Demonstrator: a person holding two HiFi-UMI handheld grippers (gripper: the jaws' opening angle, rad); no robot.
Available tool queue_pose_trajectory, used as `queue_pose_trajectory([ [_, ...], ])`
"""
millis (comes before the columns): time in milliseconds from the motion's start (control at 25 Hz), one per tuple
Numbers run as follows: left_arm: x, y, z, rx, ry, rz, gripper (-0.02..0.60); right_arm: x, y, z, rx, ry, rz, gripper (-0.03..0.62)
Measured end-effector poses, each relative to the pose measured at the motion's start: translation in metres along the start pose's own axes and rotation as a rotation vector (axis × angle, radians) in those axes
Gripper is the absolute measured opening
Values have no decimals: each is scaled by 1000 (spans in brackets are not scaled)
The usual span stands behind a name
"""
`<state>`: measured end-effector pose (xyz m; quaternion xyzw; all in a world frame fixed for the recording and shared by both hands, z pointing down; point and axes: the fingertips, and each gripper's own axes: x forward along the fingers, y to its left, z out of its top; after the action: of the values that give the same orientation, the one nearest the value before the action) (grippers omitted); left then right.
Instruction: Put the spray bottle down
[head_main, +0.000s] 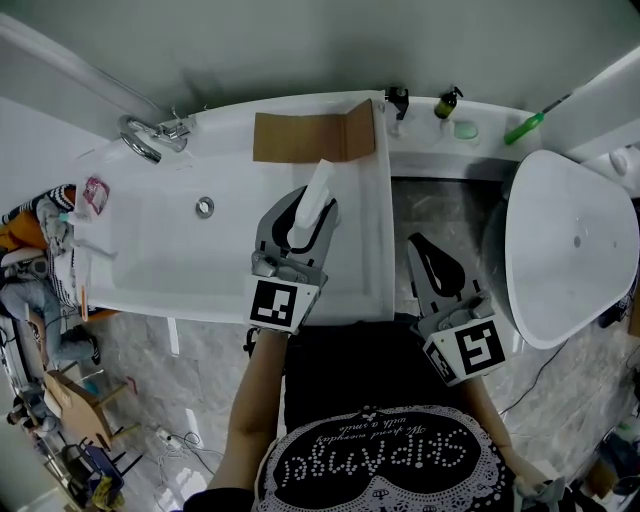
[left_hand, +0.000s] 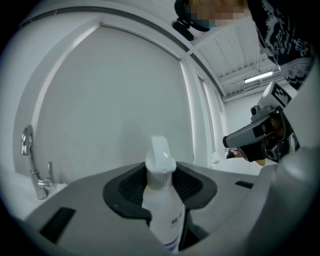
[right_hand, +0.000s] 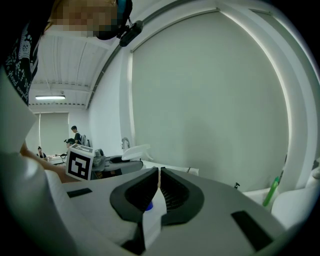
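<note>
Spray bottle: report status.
Left tool shut on spray bottle, upright over basin. Right tool shut. Cardboard on rim ahead.

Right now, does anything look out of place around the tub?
A brown cardboard sheet lies on the far rim of the tub, its right end bent upward. Packaging like that looks odd by a bath. I see nothing spilled or broken.

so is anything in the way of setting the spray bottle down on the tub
Nothing visible does. The white spray bottle, held by the left gripper, is over a bare part of the white bathtub; the brown cardboard sheet lies beyond it, nearer the wall.
</note>
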<state>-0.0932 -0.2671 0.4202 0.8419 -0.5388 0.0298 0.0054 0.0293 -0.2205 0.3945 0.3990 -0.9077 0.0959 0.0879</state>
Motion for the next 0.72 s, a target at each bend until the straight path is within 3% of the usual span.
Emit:
queue_pose_trajectory([
  [120, -1, -3, -1, 4, -33, 0, 153, 1, 1, -3, 2, 2, 1, 28],
  [720, -3, -2, -2, -22, -36, 1, 155, 5, 8, -7, 3, 7, 21, 28],
])
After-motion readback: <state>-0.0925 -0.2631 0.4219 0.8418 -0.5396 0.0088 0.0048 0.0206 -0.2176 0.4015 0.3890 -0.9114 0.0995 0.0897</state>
